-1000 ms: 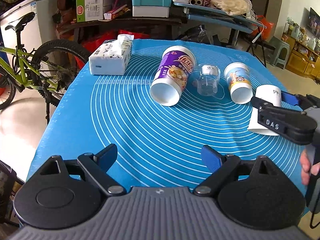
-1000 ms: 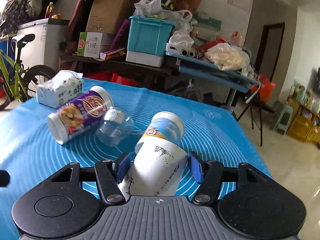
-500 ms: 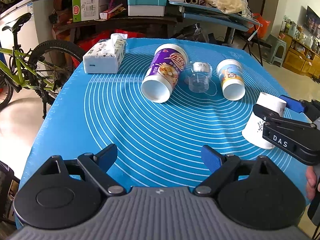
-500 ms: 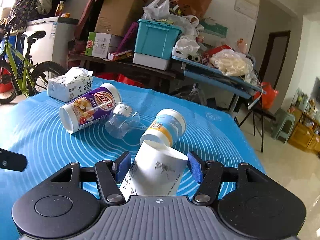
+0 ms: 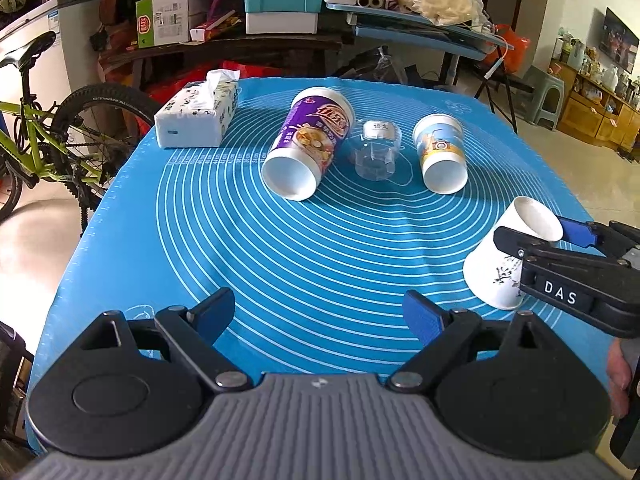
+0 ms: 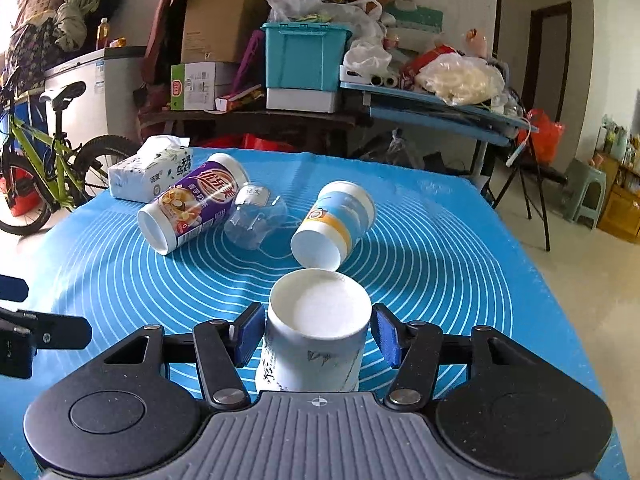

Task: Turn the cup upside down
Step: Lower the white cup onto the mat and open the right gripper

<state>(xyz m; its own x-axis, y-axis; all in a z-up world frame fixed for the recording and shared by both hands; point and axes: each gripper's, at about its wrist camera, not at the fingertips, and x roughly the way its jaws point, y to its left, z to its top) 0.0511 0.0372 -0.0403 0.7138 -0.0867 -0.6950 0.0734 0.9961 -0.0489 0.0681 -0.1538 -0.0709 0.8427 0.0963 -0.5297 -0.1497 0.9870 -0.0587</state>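
The left gripper is being held open over the near part of the blue silicone mat with white concentric rings, nothing lying between its blue pads; a wide stretch of bare mat is showing ahead of it, while the mat's left edge is dropping off towards a green bicycle on the floor. At the near right, close to the mat's right edge, the white paper cup with black ink drawings is being presented upside down, base uppermost and wide rim towards the mat; whether the rim is resting flat cannot be told. The right gripper is being kept around it, one blue pad on each side, with small gaps showing between pads and cup wall, so a firm grip cannot be confirmed. Farther off, a blue-and-orange printed paper cup, a clear plastic cup and a tall purple printed cup are lying on their sides in a row. At the far left corner, a white tissue pack is sitting.
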